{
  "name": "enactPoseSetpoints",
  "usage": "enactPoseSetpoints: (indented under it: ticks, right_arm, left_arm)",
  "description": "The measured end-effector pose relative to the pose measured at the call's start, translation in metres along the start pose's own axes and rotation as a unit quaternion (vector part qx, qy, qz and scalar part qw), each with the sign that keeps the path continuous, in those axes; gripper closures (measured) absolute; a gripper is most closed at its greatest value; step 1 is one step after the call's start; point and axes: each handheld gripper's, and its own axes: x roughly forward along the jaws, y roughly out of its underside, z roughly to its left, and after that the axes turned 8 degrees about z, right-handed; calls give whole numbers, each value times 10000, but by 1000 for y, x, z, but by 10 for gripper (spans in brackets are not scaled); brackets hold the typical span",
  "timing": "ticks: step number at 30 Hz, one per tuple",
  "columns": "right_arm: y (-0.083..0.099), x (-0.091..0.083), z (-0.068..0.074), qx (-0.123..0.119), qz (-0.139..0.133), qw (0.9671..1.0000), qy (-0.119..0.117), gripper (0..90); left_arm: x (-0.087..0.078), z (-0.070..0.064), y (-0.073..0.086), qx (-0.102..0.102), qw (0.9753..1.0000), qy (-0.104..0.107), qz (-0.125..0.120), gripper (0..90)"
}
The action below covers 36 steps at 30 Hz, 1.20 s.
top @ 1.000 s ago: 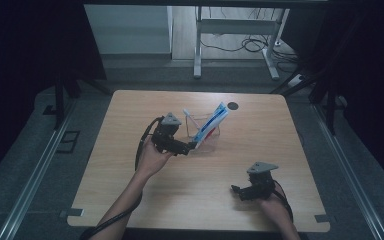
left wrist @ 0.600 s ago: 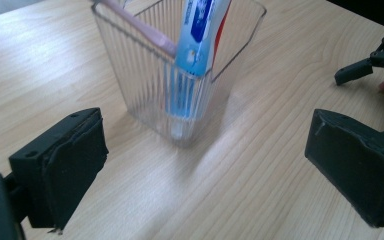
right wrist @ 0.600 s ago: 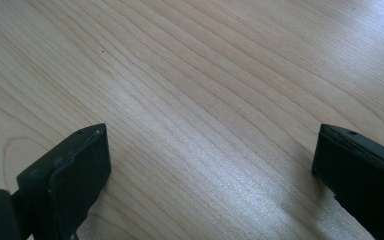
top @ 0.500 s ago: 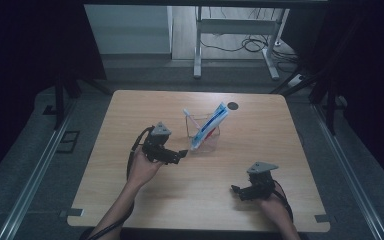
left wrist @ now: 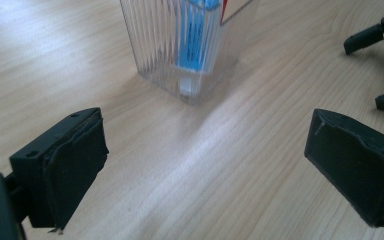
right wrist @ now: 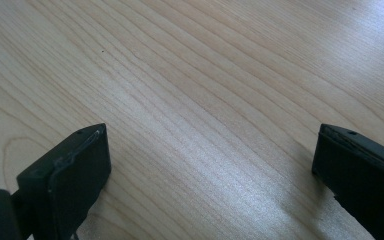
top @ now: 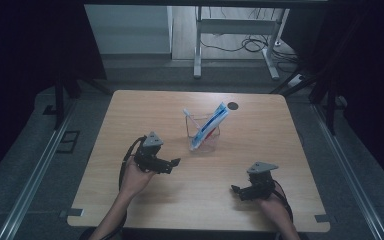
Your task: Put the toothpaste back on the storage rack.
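A clear ribbed cup (top: 203, 135) stands near the middle of the wooden table (top: 130, 115). A blue and white toothpaste tube (top: 212, 124) and a white toothbrush (top: 187, 115) lean in it. My left gripper (top: 173, 165) is open and empty, a short way left and in front of the cup, pointing toward it. In the left gripper view the cup (left wrist: 172, 55) with the tube (left wrist: 195, 35) sits ahead of the wide-apart jaws of the left gripper (left wrist: 205, 150). My right gripper (top: 237, 192) rests open near the front right; in its own view the right gripper (right wrist: 210, 165) frames bare wood.
A small dark round spot (top: 233, 106) marks the table behind the cup. Beyond the far edge stands a metal table frame (top: 198, 45) with cables (top: 252, 45) on the floor. The right gripper (left wrist: 364, 75) appears at the upper right of the left gripper view.
My left gripper has drawn back from the cup, toward the front left of the table. The cup, tube and right gripper have stayed put.
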Motion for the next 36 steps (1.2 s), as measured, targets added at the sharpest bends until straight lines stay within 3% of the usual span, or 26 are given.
enactPoseSetpoints:
  ticks: [7, 14, 25, 36]
  right_arm:
    - [0, 0, 0, -5, 3, 10000, 5, 18]
    - [0, 0, 0, -5, 1, 10000, 4, 18]
    - [0, 0, 0, 12, -2, 10000, 7, 18]
    - [0, 0, 0, 6, -6, 10000, 6, 18]
  left_arm:
    - [2, -4, 19, -31, 10000, -25, 54, 35]
    - [8, -8, 40, 1, 9996, -162, 226, 35]
    - [19, -9, 66, -84, 9987, -199, 459, 34]
    - [27, -14, 72, 16, 9957, -307, 871, 31]
